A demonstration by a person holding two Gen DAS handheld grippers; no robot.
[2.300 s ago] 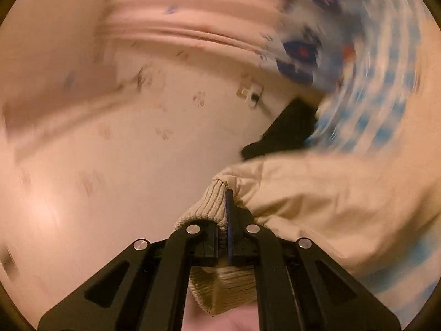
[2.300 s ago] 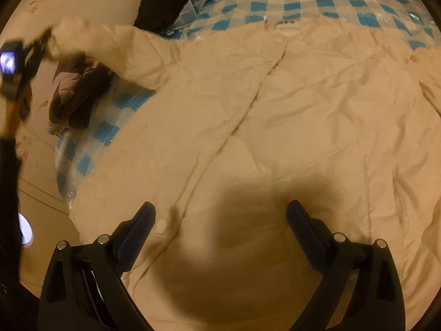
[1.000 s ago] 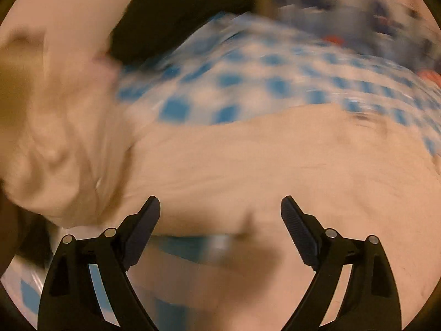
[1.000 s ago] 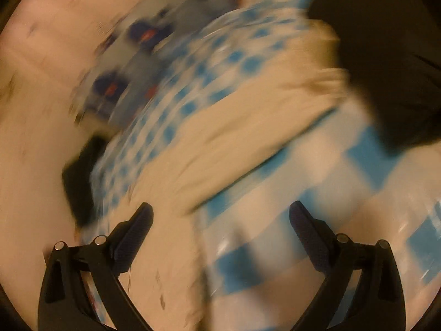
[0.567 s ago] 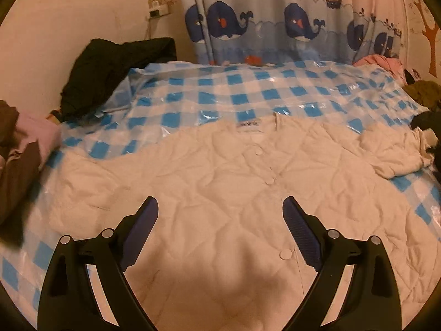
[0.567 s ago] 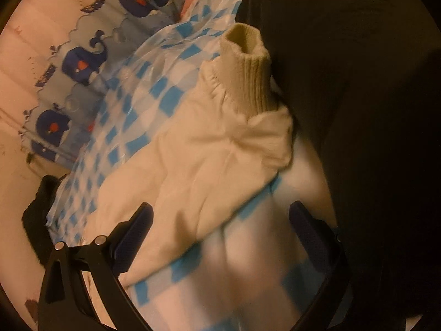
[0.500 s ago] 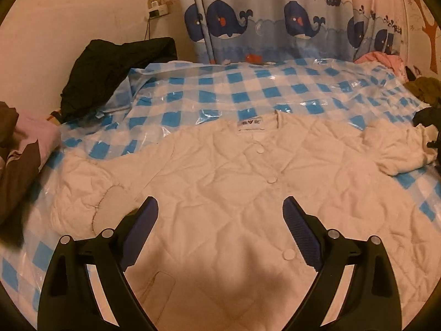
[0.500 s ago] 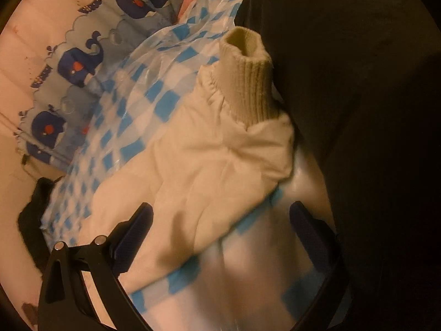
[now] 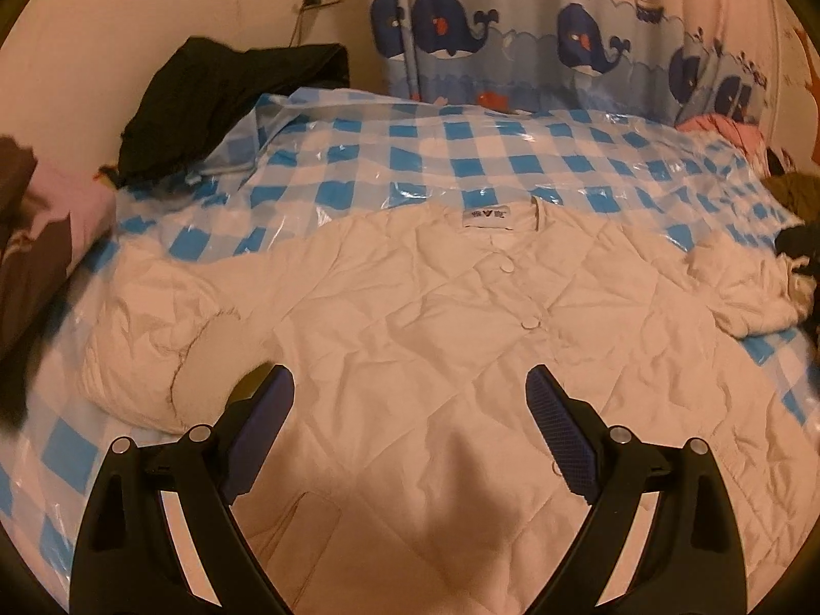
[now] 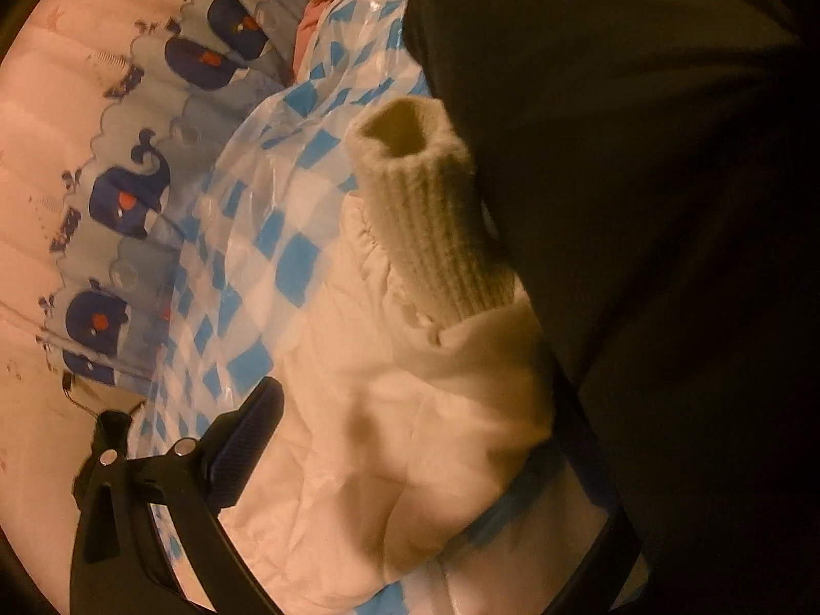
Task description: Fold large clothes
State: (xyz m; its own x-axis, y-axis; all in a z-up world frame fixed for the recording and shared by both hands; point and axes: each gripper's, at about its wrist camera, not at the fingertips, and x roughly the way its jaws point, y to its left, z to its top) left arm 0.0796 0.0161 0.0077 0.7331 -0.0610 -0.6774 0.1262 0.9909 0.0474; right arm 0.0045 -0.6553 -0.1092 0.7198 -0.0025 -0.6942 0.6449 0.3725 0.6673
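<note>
A cream quilted jacket lies front up on a blue-and-white checked plastic sheet, collar label toward the curtain. Its left sleeve is bunched up at the sheet's left side, and its right sleeve is crumpled at the far right. My left gripper hovers open above the jacket's lower front, holding nothing. In the right wrist view the right sleeve with its ribbed cuff lies between the fingers of my open right gripper. Its right finger is lost against dark cloth.
A black garment is heaped at the sheet's back left corner, and brown and pink cloth lies at the left edge. The whale-print curtain hangs behind. Dark cloth fills the right side beside the cuff. More clothes lie far right.
My left gripper let go of the left cuff and swung round to face the jacket's front. My right gripper left the jacket's body and closed in on the right sleeve and cuff.
</note>
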